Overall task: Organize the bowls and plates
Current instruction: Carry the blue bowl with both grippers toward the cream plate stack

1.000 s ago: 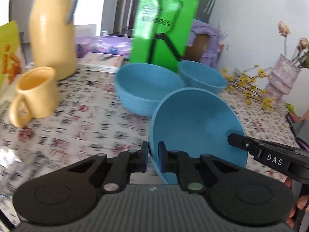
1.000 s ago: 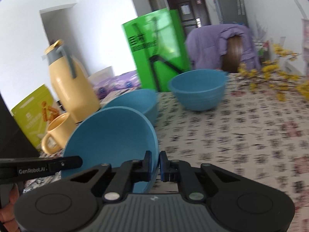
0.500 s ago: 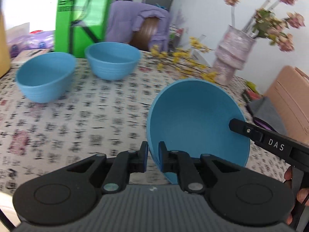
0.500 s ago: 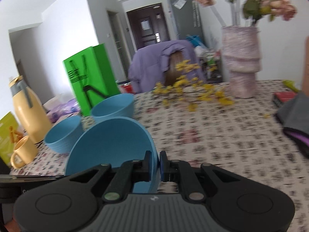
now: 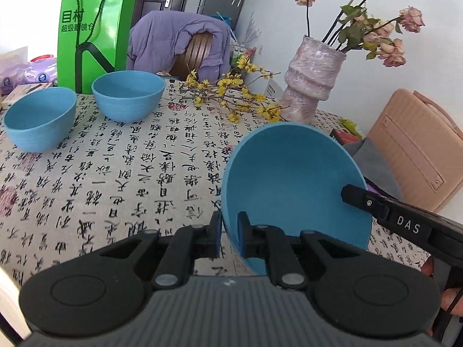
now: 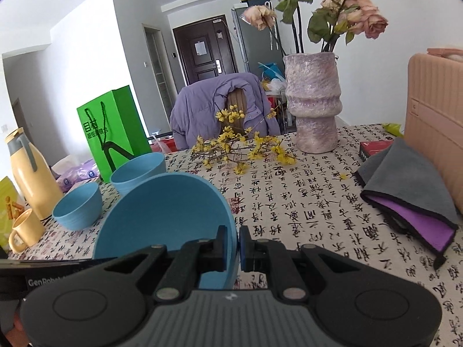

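Note:
I hold one blue bowl (image 5: 292, 182) tilted above the table between both grippers. My left gripper (image 5: 228, 231) is shut on its left rim. My right gripper (image 6: 234, 243) is shut on the opposite rim of the same blue bowl (image 6: 165, 211); its black finger also shows at the bowl's right edge in the left wrist view. Two more blue bowls stand upright on the printed tablecloth: one bowl (image 5: 40, 123) at the far left and one bowl (image 5: 128, 98) behind it, near the green bag. In the right wrist view these are the small bowl (image 6: 78, 205) and the bowl (image 6: 139, 170).
A green paper bag (image 5: 95, 34) stands at the back left. A purple vase (image 6: 314, 98) with dried roses and yellow flower sprigs (image 6: 240, 150) sit at the back. A grey and purple cloth (image 6: 405, 190), a pink case (image 6: 434, 121), a yellow jug (image 6: 29, 176) and a yellow mug (image 6: 24, 228) ring the table.
Both grippers have carried the bowl to the right across the table. The two other bowls, jug and mug have slid left in view; the vase, cloth and pink case have come in.

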The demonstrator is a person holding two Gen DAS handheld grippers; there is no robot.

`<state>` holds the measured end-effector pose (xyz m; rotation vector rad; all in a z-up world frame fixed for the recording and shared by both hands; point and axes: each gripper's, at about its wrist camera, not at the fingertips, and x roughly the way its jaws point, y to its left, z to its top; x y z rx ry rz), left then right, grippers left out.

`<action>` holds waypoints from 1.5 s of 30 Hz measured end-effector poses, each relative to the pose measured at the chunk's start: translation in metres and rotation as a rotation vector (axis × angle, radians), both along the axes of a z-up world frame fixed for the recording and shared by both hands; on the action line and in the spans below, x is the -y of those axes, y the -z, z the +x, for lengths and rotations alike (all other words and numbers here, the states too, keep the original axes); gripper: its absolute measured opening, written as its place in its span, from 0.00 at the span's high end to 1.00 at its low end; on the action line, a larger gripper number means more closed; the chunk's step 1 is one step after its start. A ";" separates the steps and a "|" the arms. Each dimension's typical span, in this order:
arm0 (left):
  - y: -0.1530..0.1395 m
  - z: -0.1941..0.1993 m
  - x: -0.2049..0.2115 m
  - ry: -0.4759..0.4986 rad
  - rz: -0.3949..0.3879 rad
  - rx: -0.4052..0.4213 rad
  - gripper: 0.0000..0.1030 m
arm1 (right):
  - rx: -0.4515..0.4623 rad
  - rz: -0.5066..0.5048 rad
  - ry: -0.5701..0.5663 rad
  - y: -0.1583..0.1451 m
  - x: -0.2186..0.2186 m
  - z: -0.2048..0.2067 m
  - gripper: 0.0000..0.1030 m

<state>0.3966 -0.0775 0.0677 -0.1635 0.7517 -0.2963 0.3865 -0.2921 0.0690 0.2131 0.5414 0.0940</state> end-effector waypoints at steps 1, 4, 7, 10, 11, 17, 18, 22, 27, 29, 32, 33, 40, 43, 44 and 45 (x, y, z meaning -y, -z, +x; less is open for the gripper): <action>0.000 -0.005 0.002 -0.005 0.002 0.002 0.89 | 0.001 -0.003 -0.003 0.000 0.001 -0.005 0.92; 0.001 -0.021 0.006 -0.014 0.006 0.004 0.89 | 0.000 -0.010 -0.009 0.003 0.002 -0.021 0.92; 0.004 -0.040 0.008 -0.019 -0.006 -0.009 0.89 | -0.003 -0.013 -0.014 0.007 0.004 -0.041 0.92; 0.006 -0.064 0.008 -0.014 -0.013 -0.010 0.89 | -0.011 0.003 -0.018 0.011 0.009 -0.064 0.92; 0.007 -0.072 0.008 -0.012 -0.014 -0.006 0.89 | -0.018 0.007 -0.019 0.013 0.011 -0.072 0.92; 0.012 -0.118 0.010 -0.010 -0.031 -0.008 0.89 | -0.042 0.022 -0.023 0.023 0.018 -0.120 0.92; 0.013 -0.126 0.009 -0.007 -0.034 -0.008 0.89 | -0.050 0.028 -0.025 0.025 0.019 -0.126 0.92; 0.017 -0.152 0.003 -0.009 -0.046 -0.020 0.88 | -0.070 0.042 -0.041 0.029 0.018 -0.153 0.92; 0.022 -0.172 -0.004 -0.020 -0.053 -0.040 0.88 | -0.079 0.052 -0.068 0.035 0.015 -0.172 0.92; 0.024 -0.175 -0.005 -0.025 -0.051 -0.042 0.88 | -0.086 0.060 -0.070 0.037 0.015 -0.174 0.92; 0.026 -0.176 -0.006 -0.026 -0.048 -0.048 0.88 | -0.095 0.066 -0.066 0.040 0.013 -0.175 0.91; 0.027 -0.177 -0.006 -0.025 -0.047 -0.050 0.88 | -0.096 0.067 -0.065 0.041 0.013 -0.175 0.91; 0.034 -0.172 -0.011 -0.027 -0.063 -0.077 0.87 | -0.104 0.088 -0.066 0.046 0.012 -0.171 0.86; 0.034 -0.170 -0.014 -0.033 -0.066 -0.075 0.86 | -0.102 0.089 -0.066 0.047 0.010 -0.169 0.86; 0.034 -0.170 -0.014 -0.033 -0.065 -0.072 0.85 | -0.100 0.089 -0.065 0.046 0.010 -0.168 0.86; 0.034 -0.170 -0.015 -0.035 -0.064 -0.069 0.85 | -0.099 0.092 -0.067 0.046 0.010 -0.168 0.86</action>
